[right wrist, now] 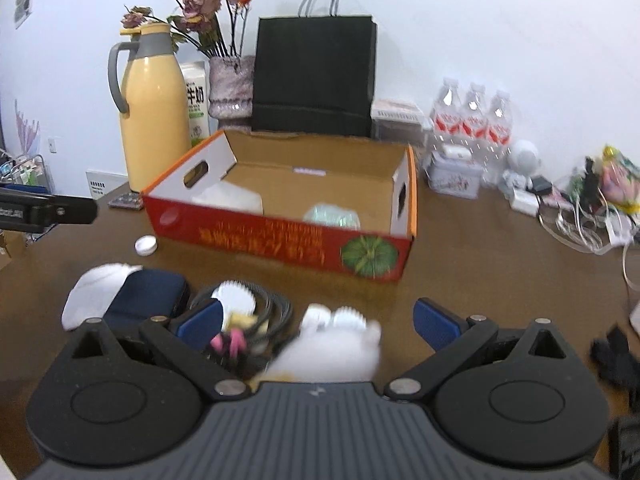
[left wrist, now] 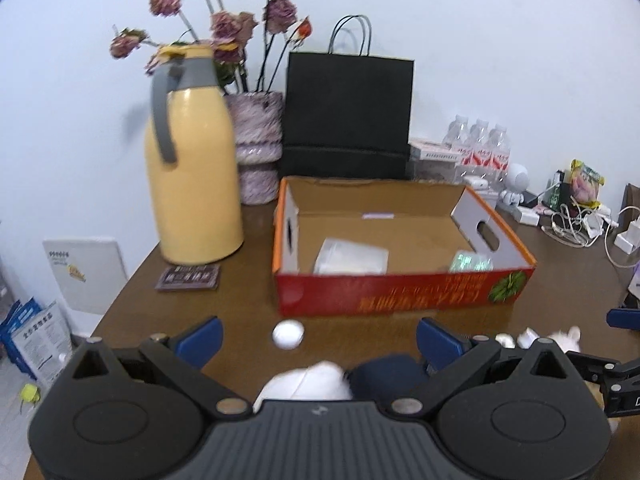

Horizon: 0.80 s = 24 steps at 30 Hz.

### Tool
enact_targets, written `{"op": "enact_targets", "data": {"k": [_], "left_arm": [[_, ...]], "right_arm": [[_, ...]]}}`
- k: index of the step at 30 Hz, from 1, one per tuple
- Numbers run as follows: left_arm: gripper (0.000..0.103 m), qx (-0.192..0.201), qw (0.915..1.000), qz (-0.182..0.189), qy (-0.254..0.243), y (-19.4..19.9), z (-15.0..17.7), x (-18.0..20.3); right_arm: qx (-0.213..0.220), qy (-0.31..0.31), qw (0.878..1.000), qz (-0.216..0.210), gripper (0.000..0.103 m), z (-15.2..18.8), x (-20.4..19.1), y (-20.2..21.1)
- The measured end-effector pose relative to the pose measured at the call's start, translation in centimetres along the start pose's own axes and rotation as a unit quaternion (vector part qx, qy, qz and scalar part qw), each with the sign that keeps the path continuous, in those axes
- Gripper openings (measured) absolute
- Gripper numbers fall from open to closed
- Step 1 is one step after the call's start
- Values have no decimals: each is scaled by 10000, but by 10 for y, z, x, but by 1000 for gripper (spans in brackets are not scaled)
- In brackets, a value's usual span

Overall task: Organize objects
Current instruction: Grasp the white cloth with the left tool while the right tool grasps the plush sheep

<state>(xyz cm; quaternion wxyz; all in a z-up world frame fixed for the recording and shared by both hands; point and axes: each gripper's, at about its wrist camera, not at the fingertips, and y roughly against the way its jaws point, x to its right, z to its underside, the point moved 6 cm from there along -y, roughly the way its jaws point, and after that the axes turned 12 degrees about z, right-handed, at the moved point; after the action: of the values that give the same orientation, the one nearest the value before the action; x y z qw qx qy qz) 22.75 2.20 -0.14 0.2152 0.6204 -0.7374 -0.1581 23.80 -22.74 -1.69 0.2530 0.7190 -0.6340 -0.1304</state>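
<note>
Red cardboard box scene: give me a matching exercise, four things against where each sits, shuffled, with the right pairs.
Things:
1. small white cap
2. black paper bag
3. yellow thermos jug
4. clear plastic container

Places:
A. inside the red cardboard box
B. behind the box, against the wall
C. on the bare table just in front of the box
D. left of the box, beside the flower vase

Pairs: 1-C, 2-B, 3-D, 4-A

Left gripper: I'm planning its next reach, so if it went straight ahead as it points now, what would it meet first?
Probably the small white cap on the table just ahead of the open left gripper, then the red box. Depth is unclear; it might pass above the cap.
</note>
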Motion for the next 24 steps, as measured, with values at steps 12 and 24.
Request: {"op": "enact_targets", "data": {"k": [12,24], "left_arm": [[103,-327,9992,-162,146,24,46,-29],[103,-807,9961,-259,-250,-30,75,-31]], "right_arm": [[-305,-574,9974,308,103,45,0,9],[-414,-1168,9916,376,103,61,6,-12]]}}
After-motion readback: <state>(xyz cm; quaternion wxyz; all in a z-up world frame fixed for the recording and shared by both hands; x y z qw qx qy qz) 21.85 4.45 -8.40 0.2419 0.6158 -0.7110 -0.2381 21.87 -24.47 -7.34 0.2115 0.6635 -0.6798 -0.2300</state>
